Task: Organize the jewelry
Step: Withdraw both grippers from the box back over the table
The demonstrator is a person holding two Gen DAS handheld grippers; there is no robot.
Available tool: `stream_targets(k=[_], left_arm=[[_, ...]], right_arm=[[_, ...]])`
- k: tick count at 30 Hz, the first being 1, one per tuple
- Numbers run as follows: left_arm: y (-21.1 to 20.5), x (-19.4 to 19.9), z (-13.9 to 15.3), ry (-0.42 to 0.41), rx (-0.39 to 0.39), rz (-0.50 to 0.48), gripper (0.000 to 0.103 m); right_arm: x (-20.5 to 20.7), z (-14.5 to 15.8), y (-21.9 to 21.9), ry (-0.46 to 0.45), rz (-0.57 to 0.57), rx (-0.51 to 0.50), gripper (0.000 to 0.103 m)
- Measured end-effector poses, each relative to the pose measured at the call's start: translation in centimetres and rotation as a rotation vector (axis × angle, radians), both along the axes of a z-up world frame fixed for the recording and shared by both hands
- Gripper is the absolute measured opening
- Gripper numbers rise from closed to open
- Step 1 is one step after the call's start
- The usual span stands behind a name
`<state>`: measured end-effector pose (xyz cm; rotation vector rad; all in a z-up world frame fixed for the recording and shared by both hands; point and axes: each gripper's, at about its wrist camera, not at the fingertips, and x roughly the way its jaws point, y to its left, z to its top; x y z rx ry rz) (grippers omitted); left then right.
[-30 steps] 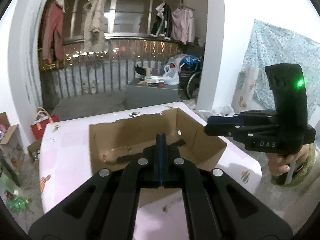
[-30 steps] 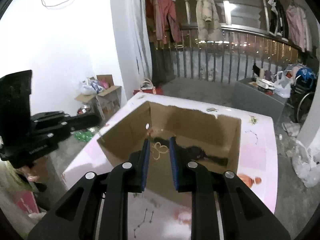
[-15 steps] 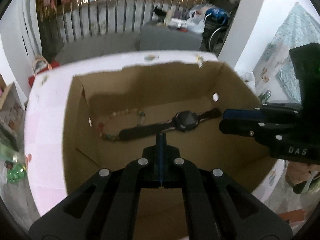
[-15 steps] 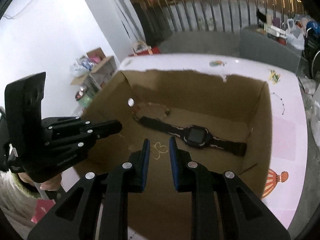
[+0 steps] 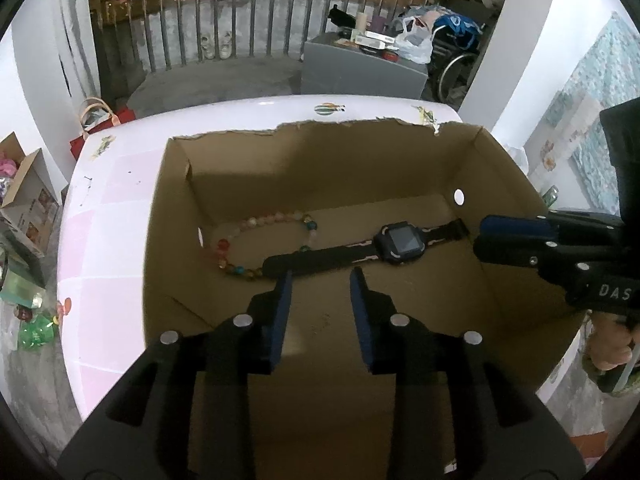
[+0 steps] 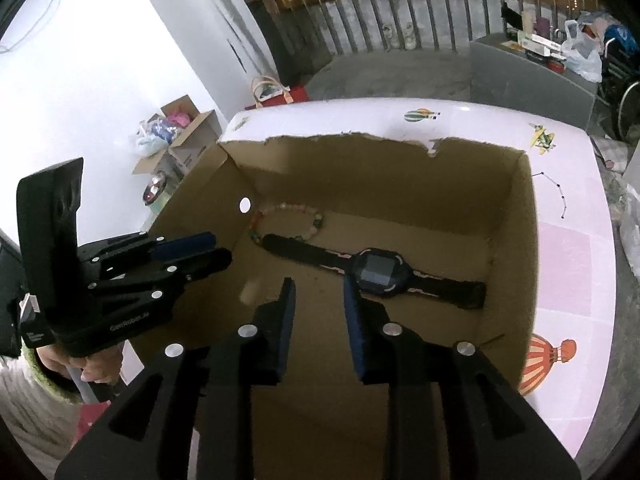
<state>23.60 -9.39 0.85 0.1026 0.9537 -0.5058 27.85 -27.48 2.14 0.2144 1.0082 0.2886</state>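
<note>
Both grippers now spread, shut or nearly shut earlier. Left wrist: left gripper [image 5: 320, 280] over cardboard box [image 5: 500, 168], fingers apart, empty — black watch [image 5: 400, 242] on box floor, its strap overlapping bead bracelet [image 5: 256, 246] near the left wall. Right wrist: right gripper [image 6: 318, 290] spread, empty — watch [image 6: 376, 272] just ahead; gold piece it held gone from view.

a brown cardboard box [image 5: 508, 184] is sitting on a white and pink table [image 5: 104, 216] with balloon prints, holding a black watch [image 5: 400, 242] and a multicoloured bead bracelet [image 5: 240, 240]; blue pads [image 5: 280, 312] are lining black fingers.
</note>
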Motion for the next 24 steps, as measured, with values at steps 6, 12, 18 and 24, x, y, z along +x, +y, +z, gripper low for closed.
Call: stream_targets(k=[6,12,18,24], left_arm=[[0.2,-0.9,1.1,-0.035,-0.024,-0.005,0.036],[0.9,-2.0,2.7,-0.062,-0.069,-0.007,0.039],[2.6,-4.6,5.2,-0.139,-0.121,-0.004,0.039],[5.0,-8.8,7.0,-0.236,-0.150,-0.010,0.039]], right_arm=[[-1.1,1.0,-0.7,-0.026,-0.022,0.003,0.030],[-2.7,2.2,-1.0,-0.055,-0.035,0.004,0.030],[-5.8,4.3,-1.4,-0.127,-0.056,0.010,0.030],[-10.0,5.6,-1.8,-0.209,-0.070,0.010,0.030]])
